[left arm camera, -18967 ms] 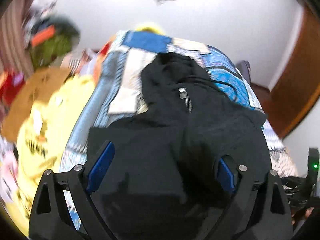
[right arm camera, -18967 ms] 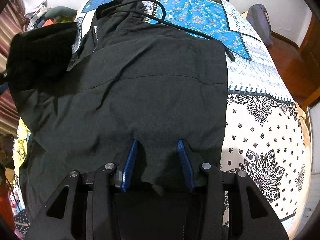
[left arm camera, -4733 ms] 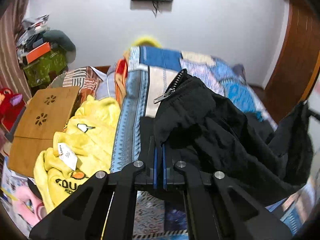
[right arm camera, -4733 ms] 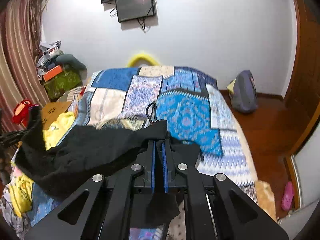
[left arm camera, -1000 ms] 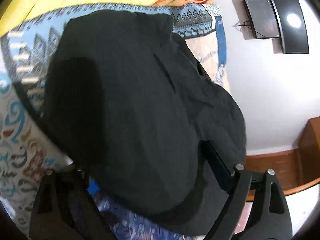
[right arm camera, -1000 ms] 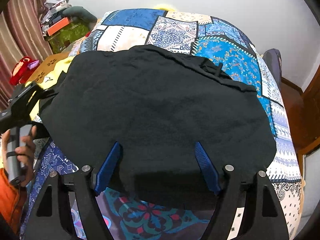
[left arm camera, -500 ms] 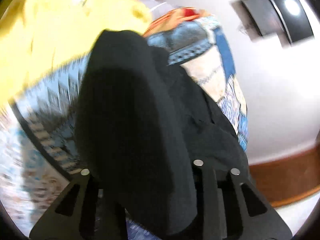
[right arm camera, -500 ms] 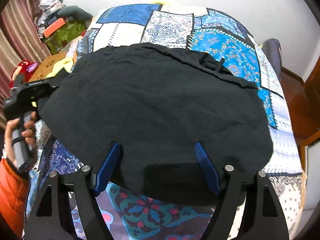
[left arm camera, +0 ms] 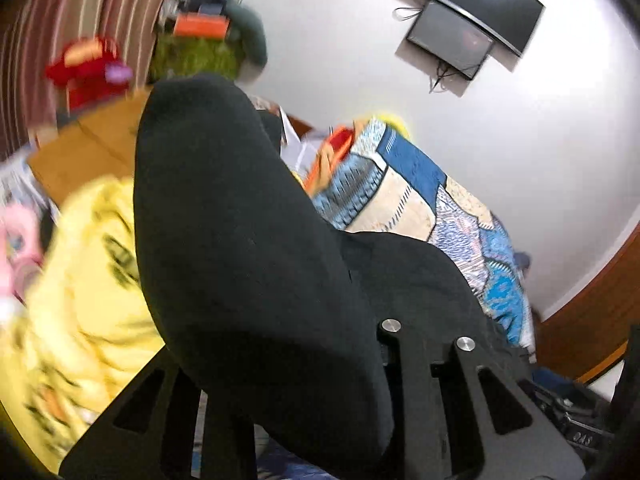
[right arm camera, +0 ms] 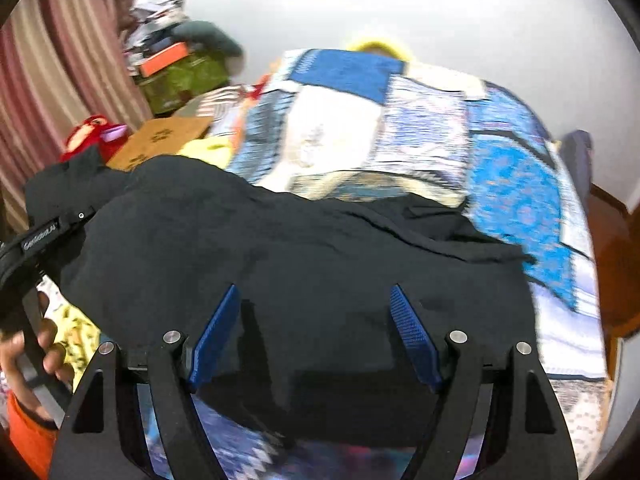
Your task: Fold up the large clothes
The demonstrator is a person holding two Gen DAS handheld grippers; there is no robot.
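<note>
Two grippers work one black garment [right arm camera: 320, 264] that lies across the near part of a bed [right arm camera: 516, 184] with a blue patchwork cover. In the right wrist view the cloth spreads wide, its long axis running from left to right across the bed, with a thin edge trailing toward the right side.

The right gripper [right arm camera: 316, 340] hangs over the near edge of the garment with its blue pads [right arm camera: 414, 340] standing far apart and clear of the cloth, so it grips nothing.

The left gripper [left arm camera: 332, 364] has just been closing, and a thick fold of the garment [left arm camera: 240, 240] is pinched between its jaws. That fold is lifted and points up and away from the camera, hiding the pads. A hand [right arm camera: 28, 356] with an orange sleeve holds that gripper at the left edge.

Beside the bed lie yellow cloth [left arm camera: 88, 280] and a brown board [right arm camera: 160, 140].
</note>
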